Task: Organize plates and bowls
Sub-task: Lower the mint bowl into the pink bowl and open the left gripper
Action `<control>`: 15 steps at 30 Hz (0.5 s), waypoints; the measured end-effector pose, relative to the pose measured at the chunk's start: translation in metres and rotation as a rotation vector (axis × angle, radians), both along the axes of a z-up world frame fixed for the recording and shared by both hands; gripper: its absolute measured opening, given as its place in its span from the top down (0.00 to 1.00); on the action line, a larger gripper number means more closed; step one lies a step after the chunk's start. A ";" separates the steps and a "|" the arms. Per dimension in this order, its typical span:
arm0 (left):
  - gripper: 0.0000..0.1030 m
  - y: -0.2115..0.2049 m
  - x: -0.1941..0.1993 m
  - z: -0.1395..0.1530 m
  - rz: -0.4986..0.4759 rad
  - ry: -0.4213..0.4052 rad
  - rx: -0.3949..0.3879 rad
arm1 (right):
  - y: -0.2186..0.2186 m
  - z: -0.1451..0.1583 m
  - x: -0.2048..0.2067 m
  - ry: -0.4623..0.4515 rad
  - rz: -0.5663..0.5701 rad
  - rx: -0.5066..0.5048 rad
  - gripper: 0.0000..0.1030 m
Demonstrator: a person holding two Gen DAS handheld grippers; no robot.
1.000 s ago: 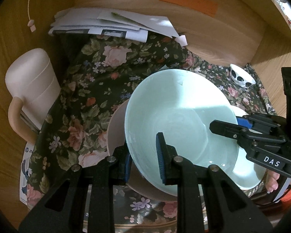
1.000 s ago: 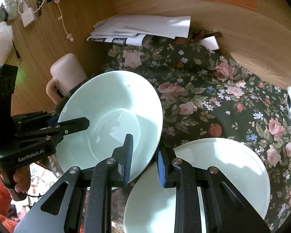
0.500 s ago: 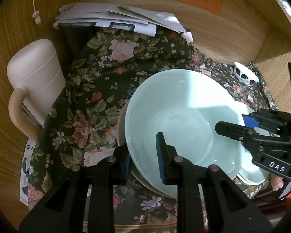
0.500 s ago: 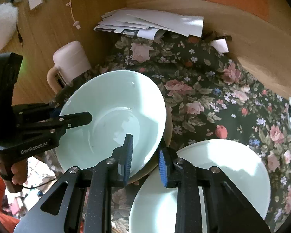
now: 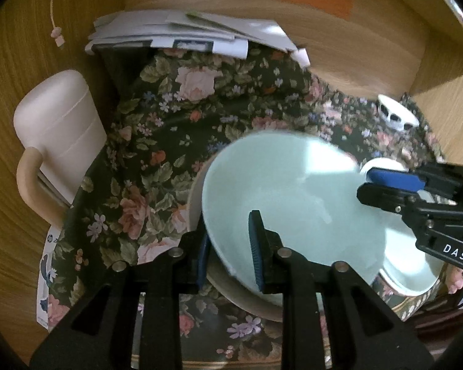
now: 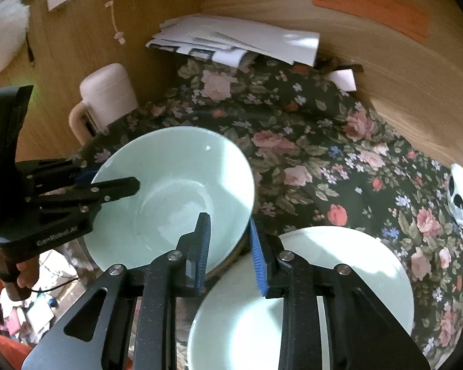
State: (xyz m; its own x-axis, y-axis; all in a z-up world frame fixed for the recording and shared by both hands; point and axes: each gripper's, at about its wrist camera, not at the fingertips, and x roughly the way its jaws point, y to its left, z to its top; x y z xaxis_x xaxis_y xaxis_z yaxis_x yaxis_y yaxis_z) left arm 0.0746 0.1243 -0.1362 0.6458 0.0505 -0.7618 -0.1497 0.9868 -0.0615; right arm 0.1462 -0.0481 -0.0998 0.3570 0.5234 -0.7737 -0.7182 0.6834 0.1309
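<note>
Pale green glazed bowl [image 5: 293,203] sits on tan plate [image 5: 247,296] on floral cloth [image 5: 157,160]. Left gripper [image 5: 228,246] and right gripper [image 6: 228,246] each pinch opposite rim. Likely heavy, stiff, slippery, breakable; rim best hold.

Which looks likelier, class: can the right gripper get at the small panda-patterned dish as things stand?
Probably not yet: the right gripper is shut on the pale green bowl rim, shared with the left gripper. Once free, only bare floral cloth lies before the panda dish.
</note>
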 end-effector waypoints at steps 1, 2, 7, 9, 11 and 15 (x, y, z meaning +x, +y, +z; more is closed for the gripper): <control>0.76 0.000 0.000 0.001 0.003 0.001 0.005 | -0.002 0.000 0.001 0.000 -0.001 0.010 0.76; 0.75 -0.001 0.001 0.002 0.007 0.004 0.008 | -0.004 0.001 0.001 0.000 -0.005 0.012 0.76; 0.74 -0.002 0.006 0.003 0.018 0.014 0.009 | -0.013 0.004 0.004 -0.003 -0.021 0.032 0.76; 0.73 -0.002 0.006 0.003 0.020 0.016 0.006 | -0.018 0.005 0.006 -0.010 -0.033 0.036 0.75; 0.70 0.000 0.007 0.006 0.026 0.010 0.002 | -0.024 0.007 0.009 -0.016 -0.046 0.042 0.73; 0.56 0.002 0.008 0.018 0.044 -0.027 0.004 | -0.045 0.012 0.021 -0.032 -0.100 0.056 0.63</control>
